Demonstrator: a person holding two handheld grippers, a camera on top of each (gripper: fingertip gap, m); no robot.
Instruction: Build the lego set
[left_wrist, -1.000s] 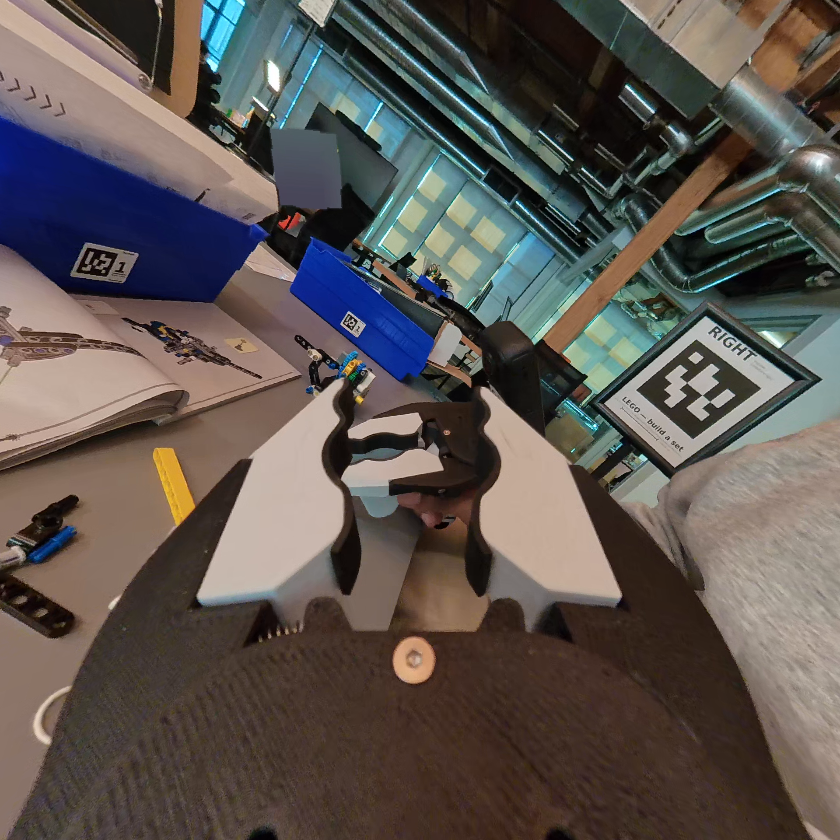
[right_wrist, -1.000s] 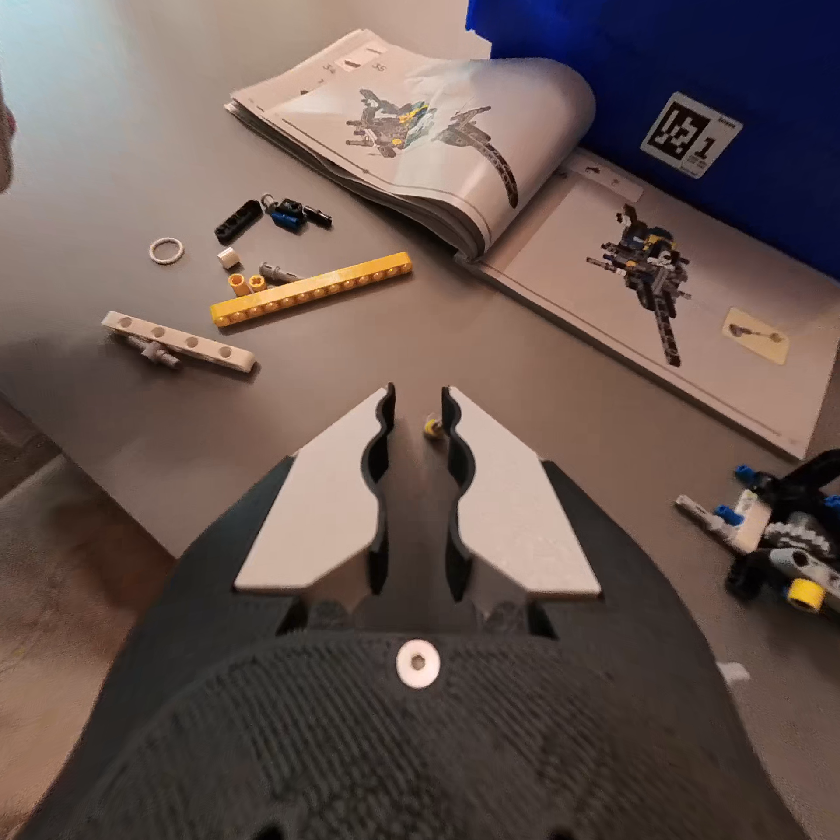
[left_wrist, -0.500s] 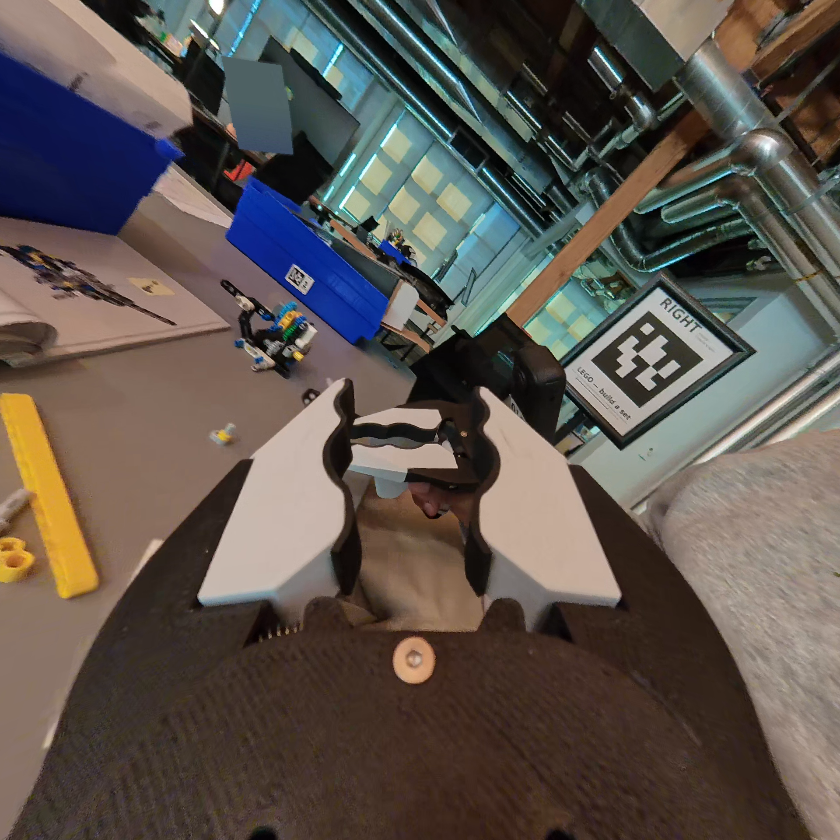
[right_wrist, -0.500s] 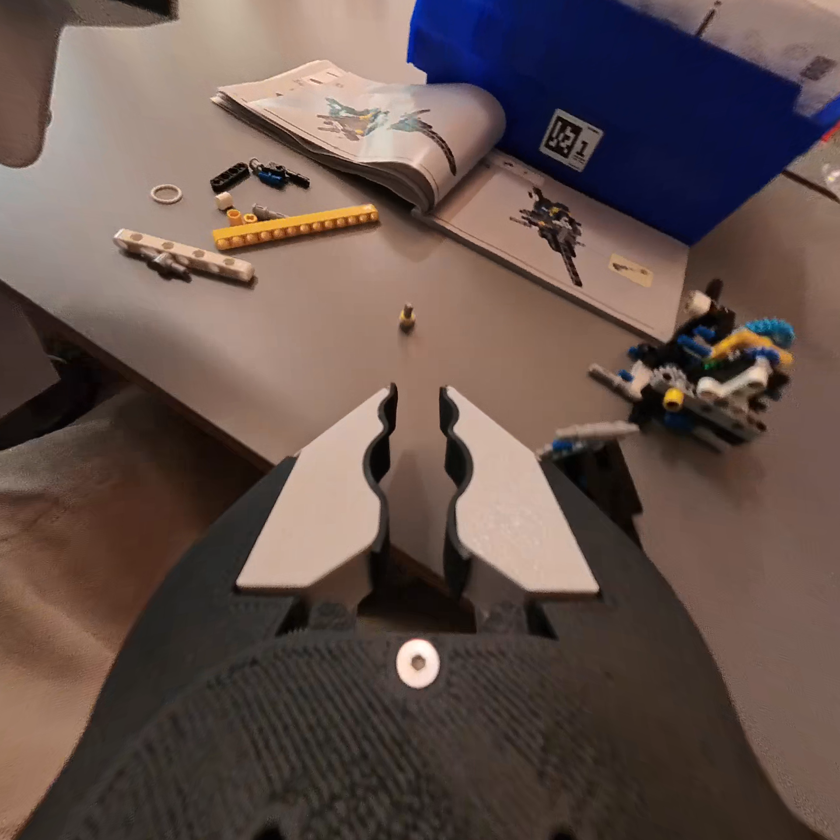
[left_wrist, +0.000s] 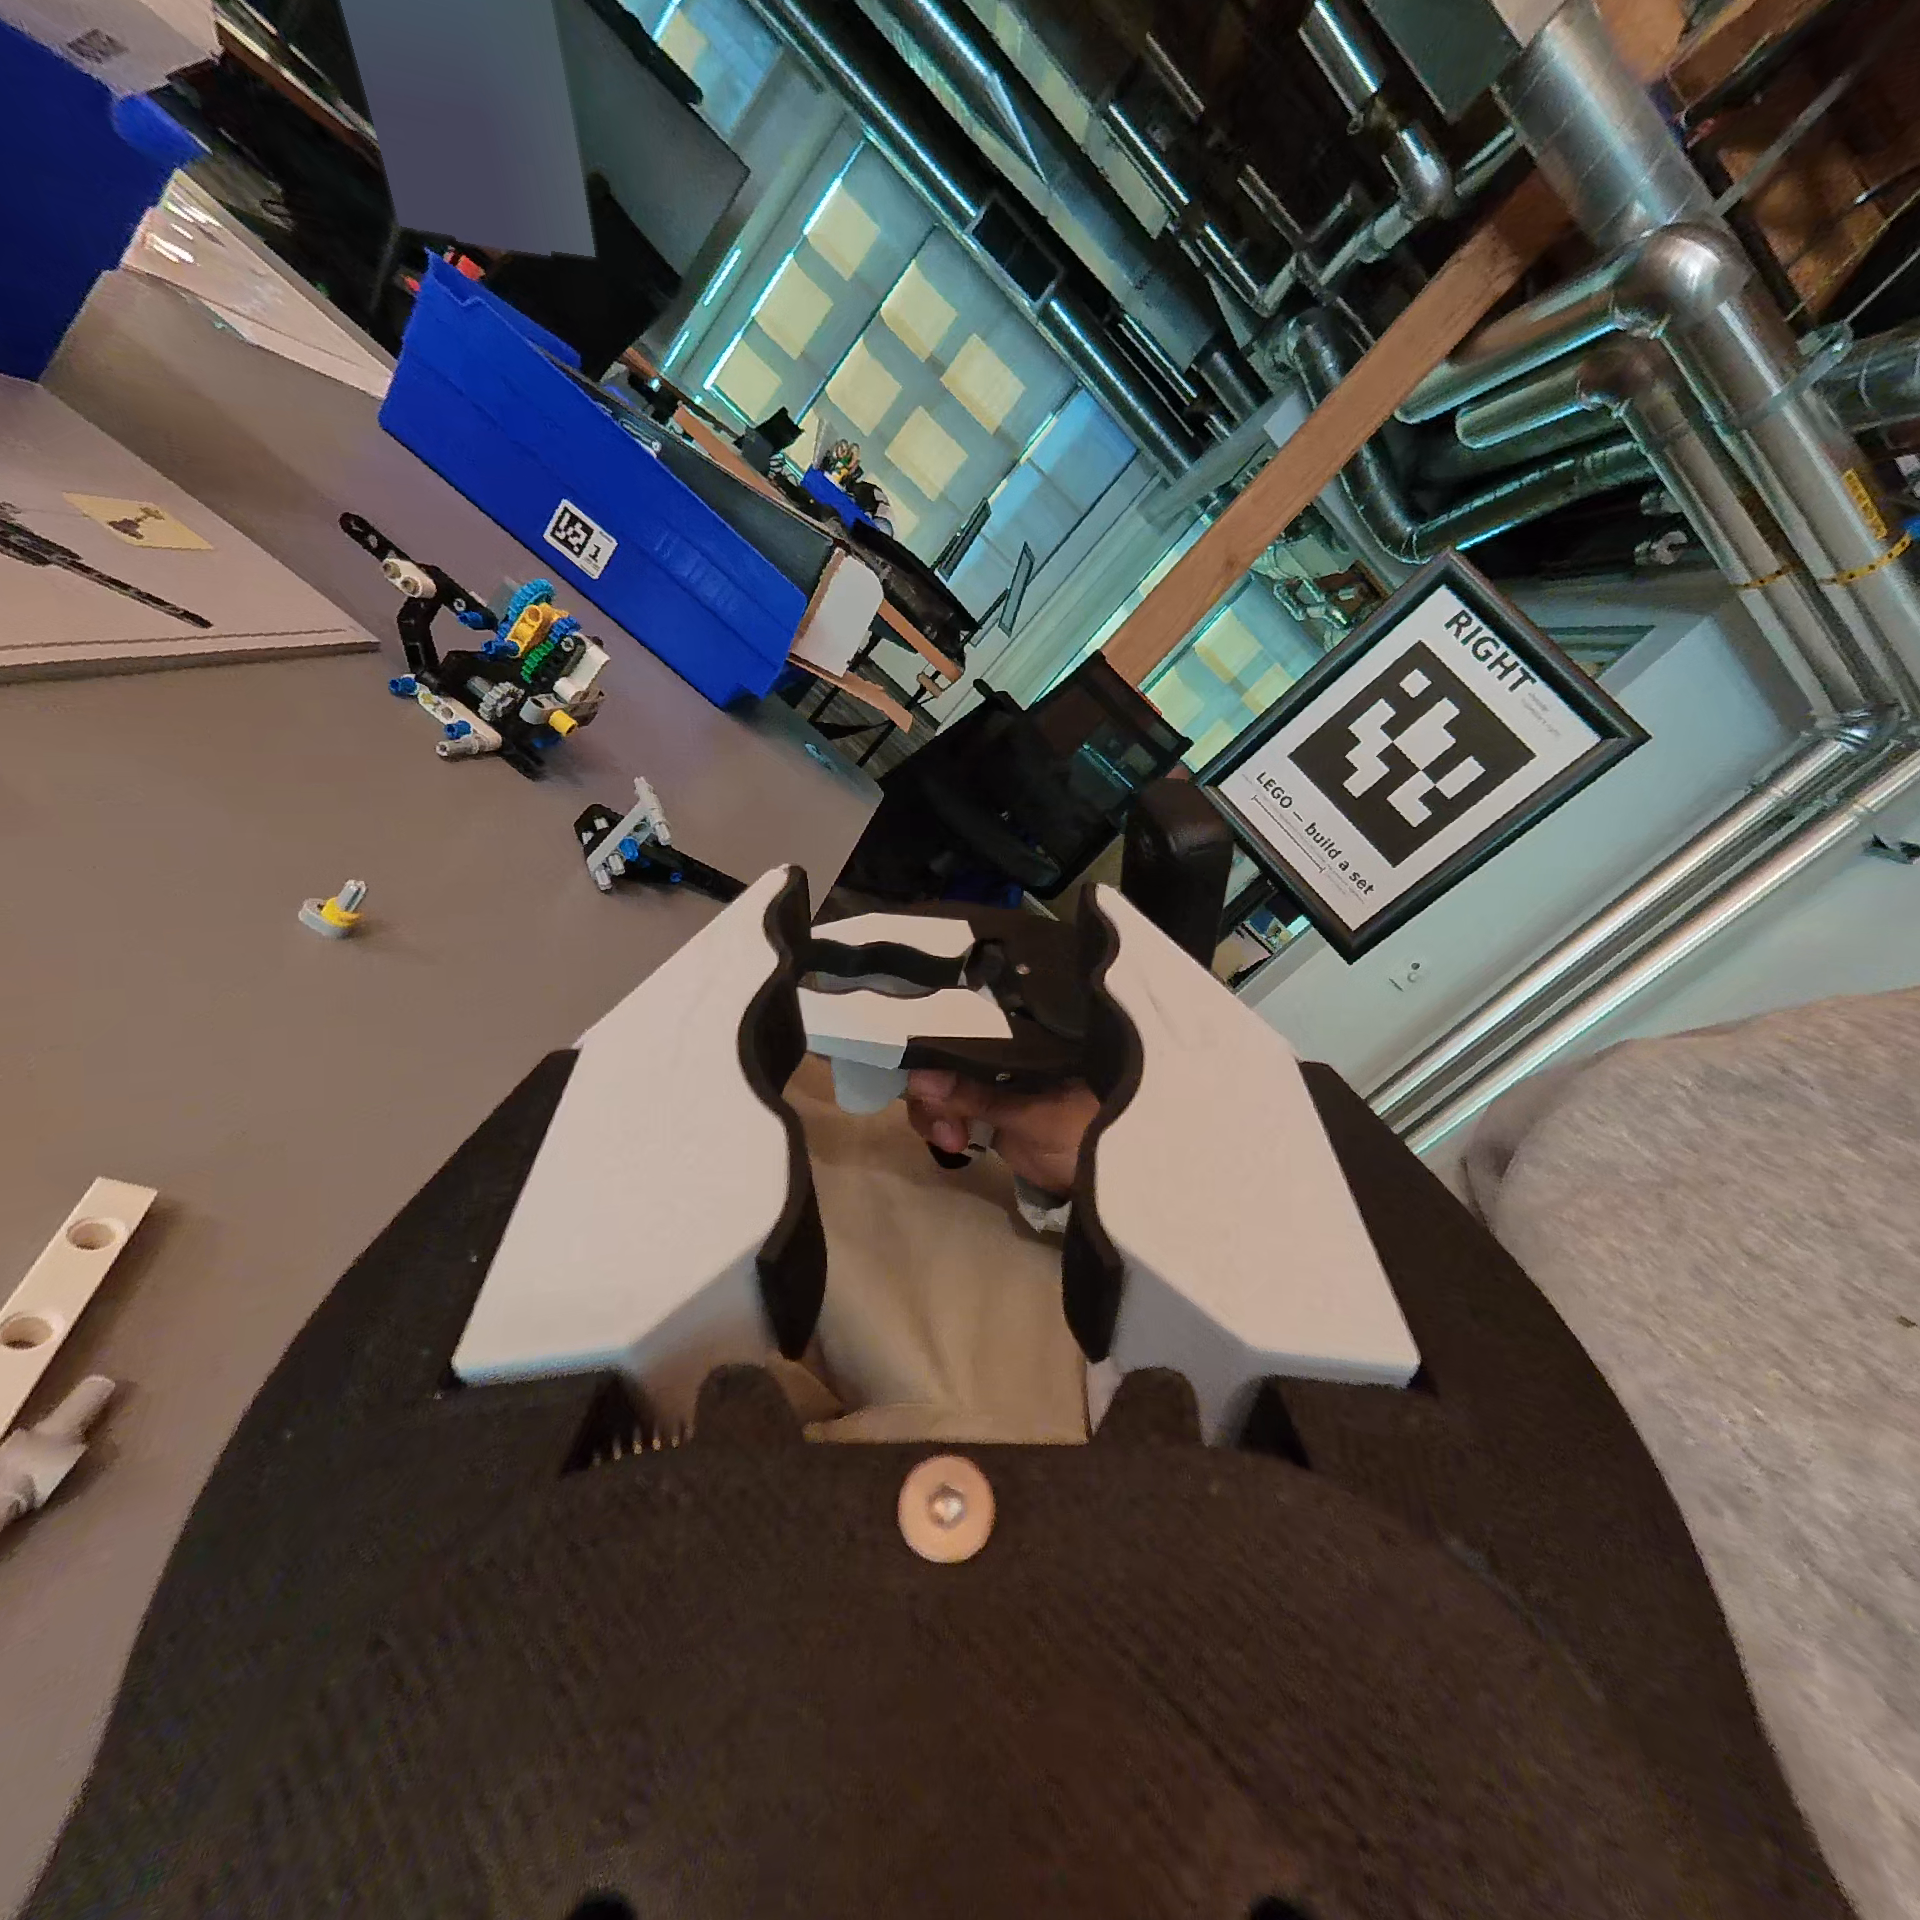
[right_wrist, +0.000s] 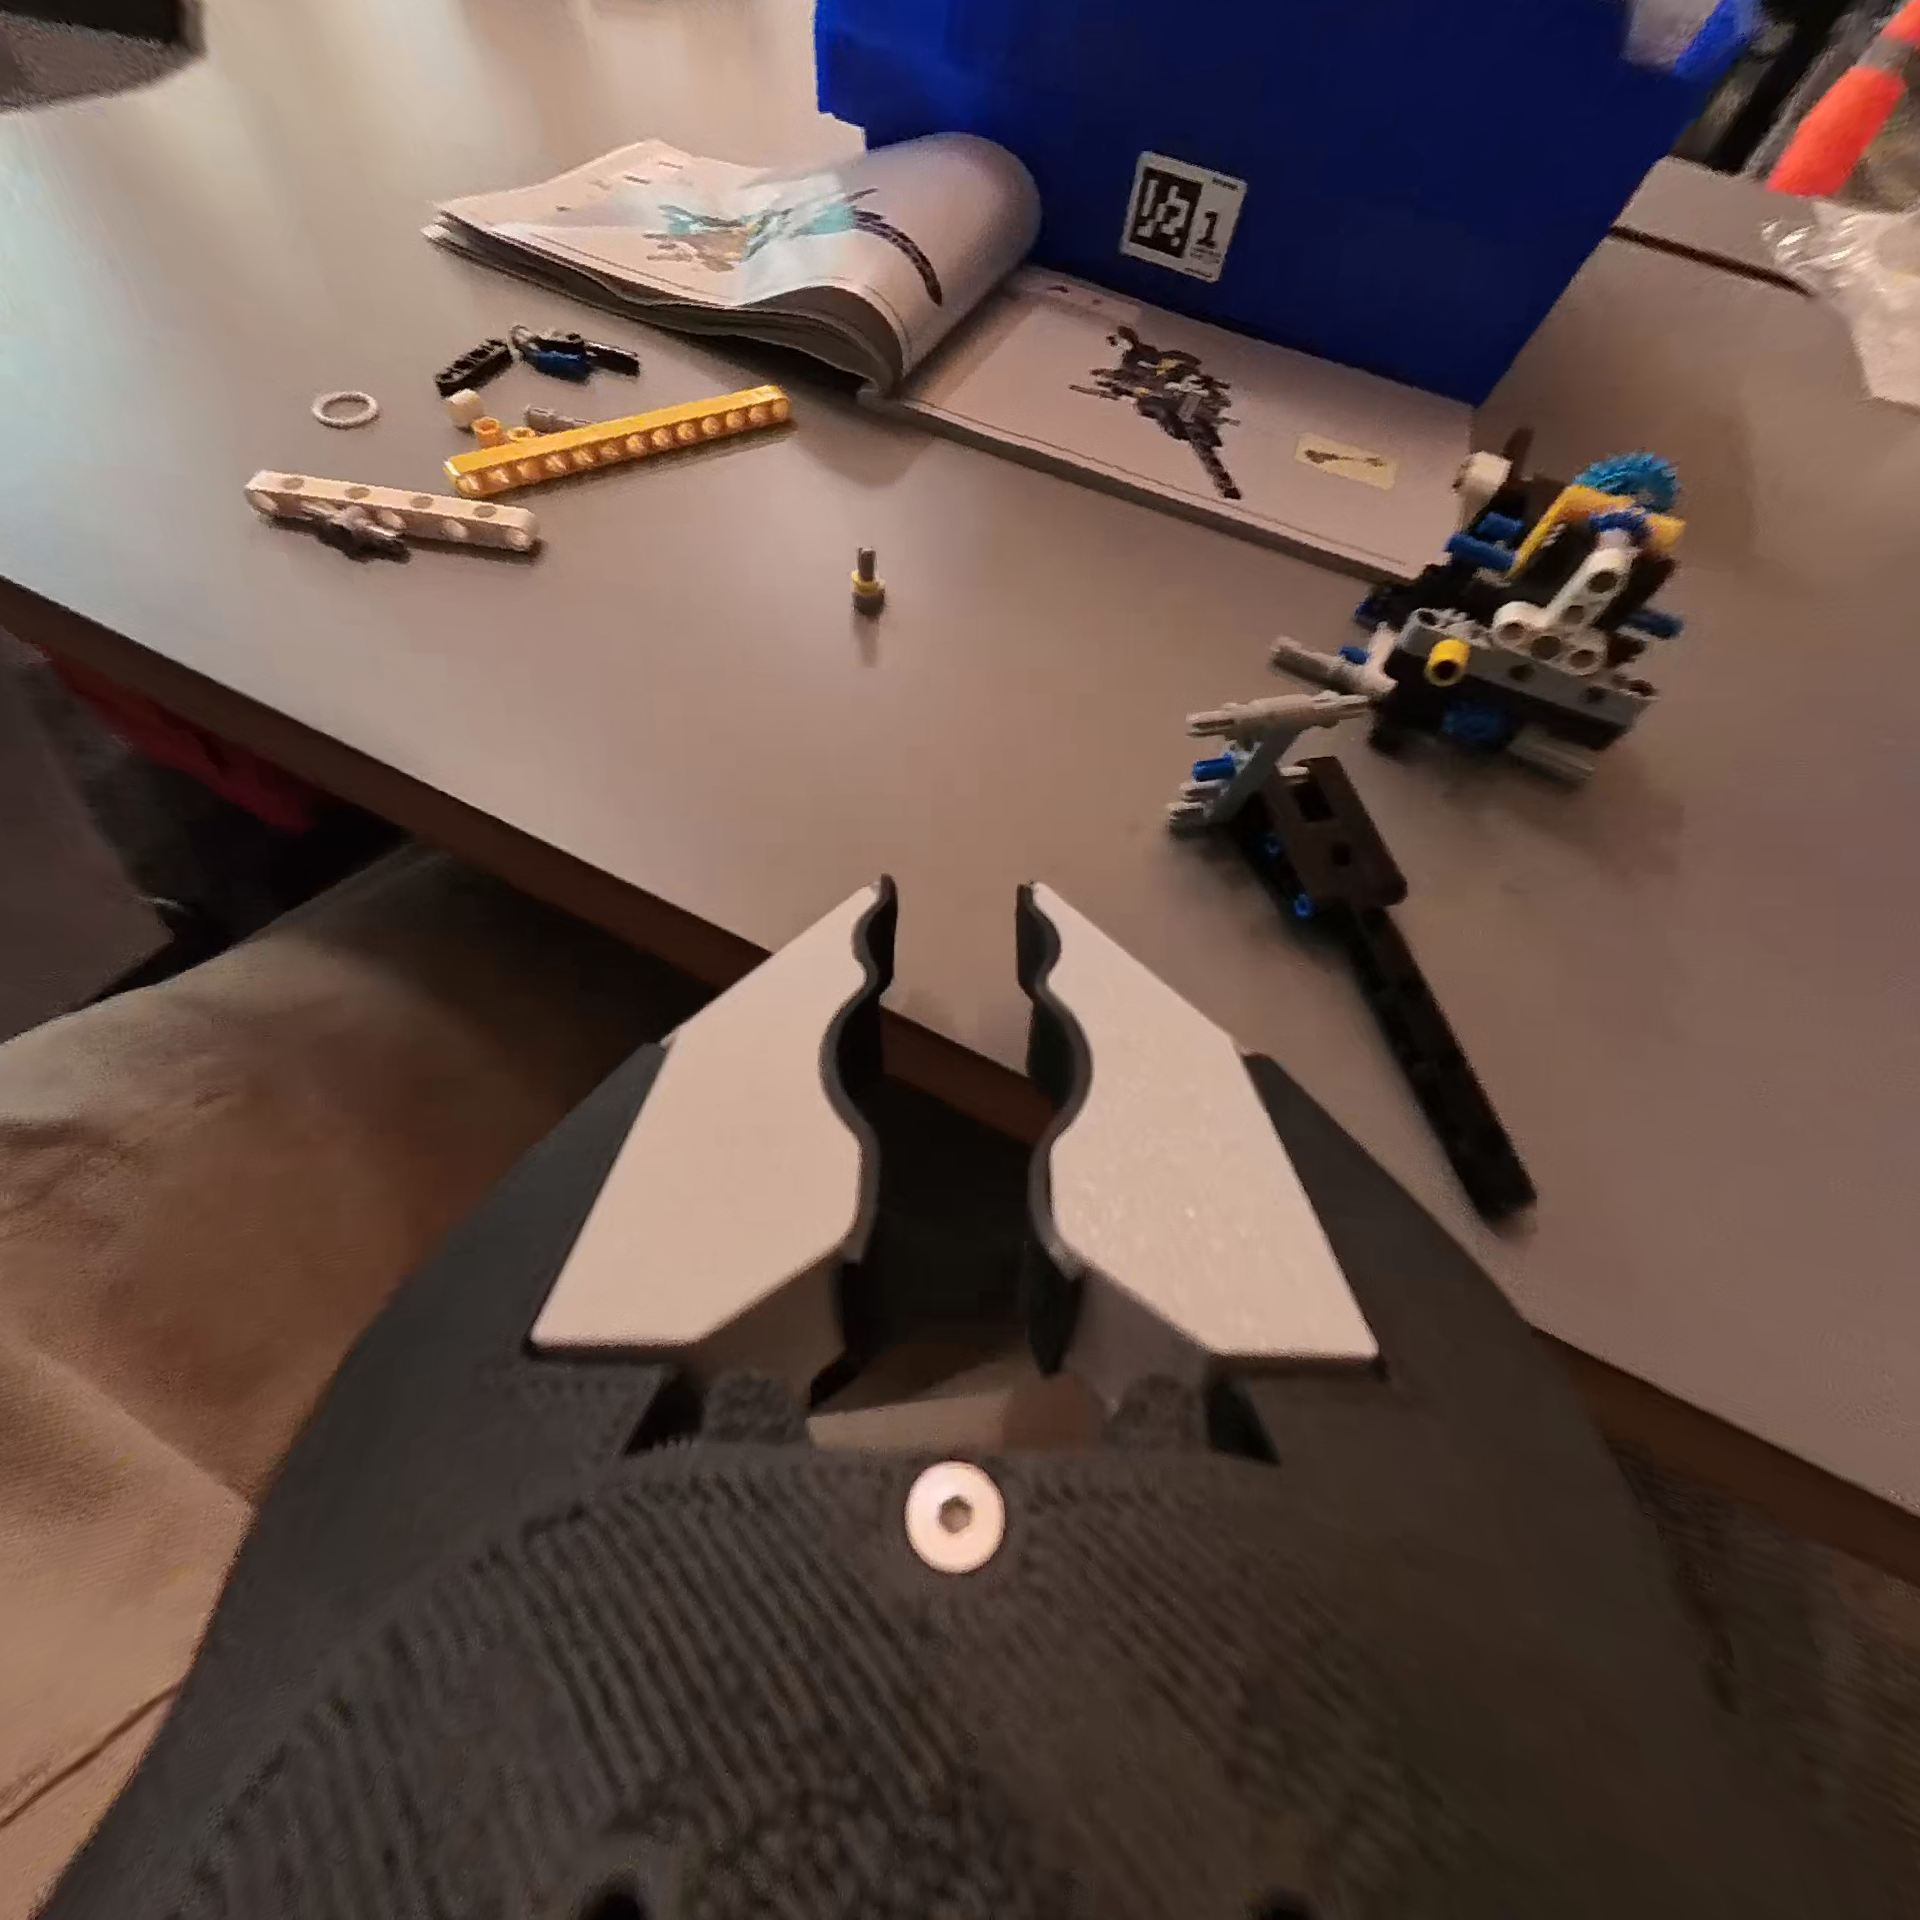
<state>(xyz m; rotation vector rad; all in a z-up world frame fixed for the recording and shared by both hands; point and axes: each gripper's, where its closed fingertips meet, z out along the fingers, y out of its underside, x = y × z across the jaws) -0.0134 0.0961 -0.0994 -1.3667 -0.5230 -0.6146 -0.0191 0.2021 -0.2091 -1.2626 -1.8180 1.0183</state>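
An industrial loft-style workshop or lab is showing here: bare silver ducts and pipes (left_wrist: 1621, 343) and a wooden beam (left_wrist: 1320, 436) are running under the ceiling beside tall gridded windows (left_wrist: 904, 384). Blue storage bins (left_wrist: 582, 520) carrying square marker tags, and a framed marker sign (left_wrist: 1413, 748), are sitting around a grey worktable (right_wrist: 831, 727)

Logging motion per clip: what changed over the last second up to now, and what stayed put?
The right gripper pulled back from the small yellow-and-grey pin, which had been at its fingertips, to beyond the table edge; it left the pin standing there. The left gripper swung right, toward the partly built model. Both stayed open and empty; the parts and the instruction booklet did not move.
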